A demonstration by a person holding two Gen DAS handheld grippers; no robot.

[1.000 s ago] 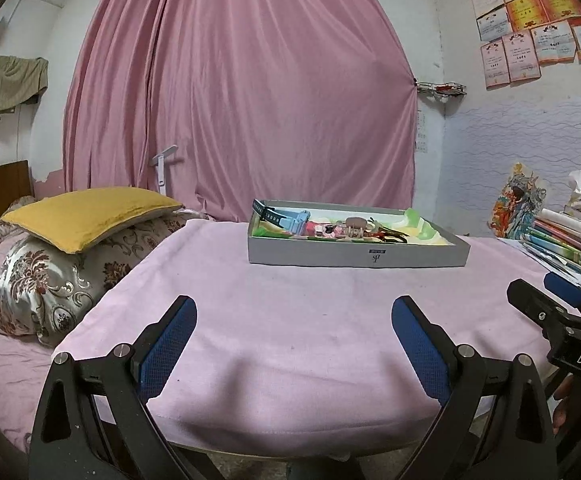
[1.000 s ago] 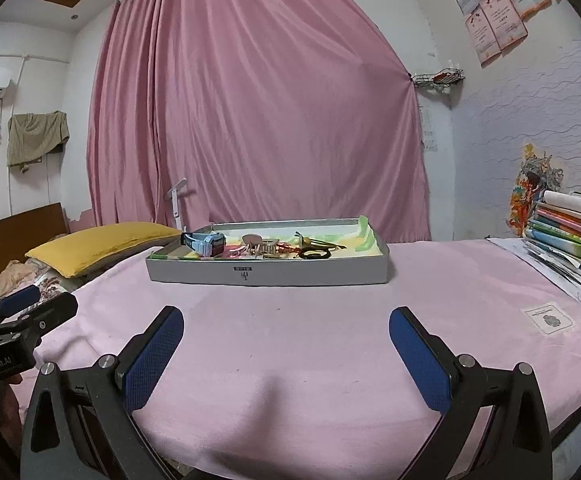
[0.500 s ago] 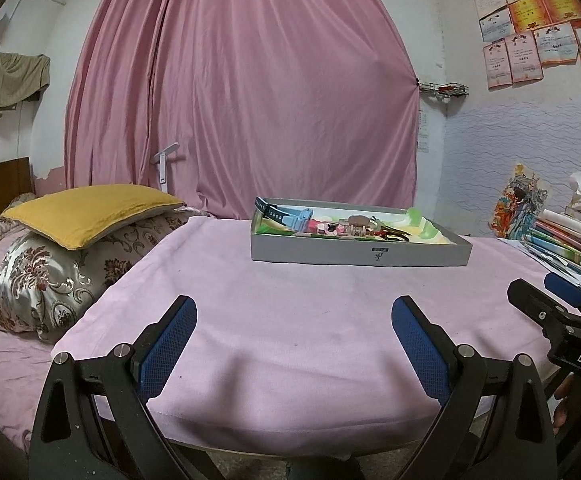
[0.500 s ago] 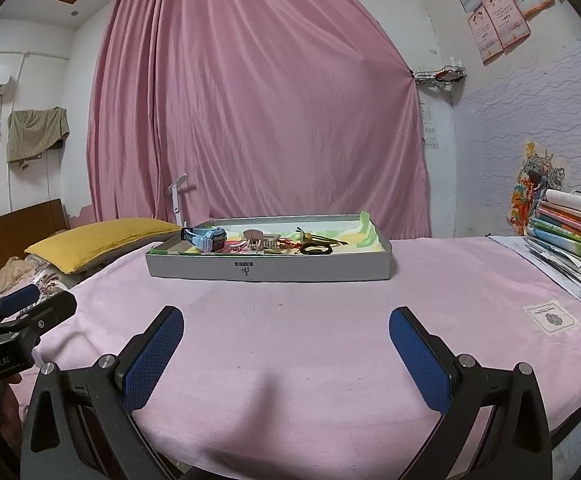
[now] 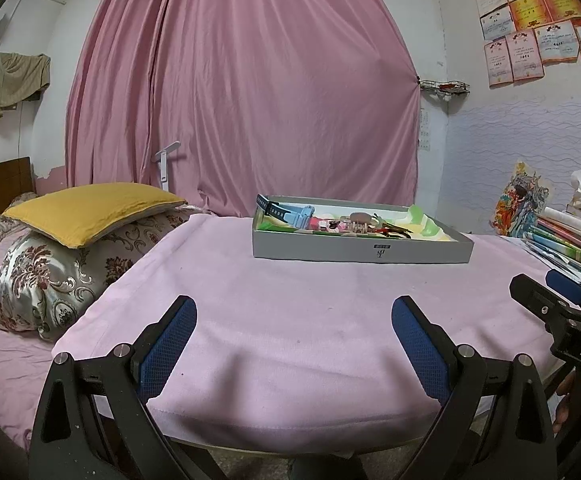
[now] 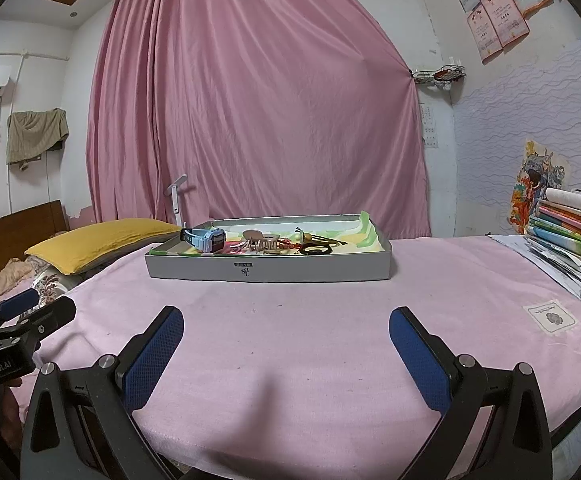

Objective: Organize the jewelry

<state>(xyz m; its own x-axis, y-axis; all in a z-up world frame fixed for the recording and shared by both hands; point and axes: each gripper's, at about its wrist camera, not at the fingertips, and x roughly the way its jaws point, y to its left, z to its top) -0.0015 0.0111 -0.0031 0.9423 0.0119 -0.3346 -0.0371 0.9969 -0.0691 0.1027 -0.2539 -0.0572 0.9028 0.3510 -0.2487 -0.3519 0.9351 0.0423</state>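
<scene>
Both my jaws gape empty near the counter (image 6: 290, 320) edge; grey tray (image 6: 268, 270) lies well ahead, long axis crosswise, squarer to my right gripper (image 6: 286, 340) than my left gripper (image 5: 294, 330).

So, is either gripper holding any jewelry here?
No. Left gripper and right gripper are both open, empty; jewelry lies in the grey tray.

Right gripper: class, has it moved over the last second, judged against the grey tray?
Yes. The right gripper has dropped slightly: the grey tray looks flatter, its contents less visible.

Left gripper (image 5: 293, 334) and right gripper (image 6: 286, 344) level, jaws wide apart, empty.
</scene>
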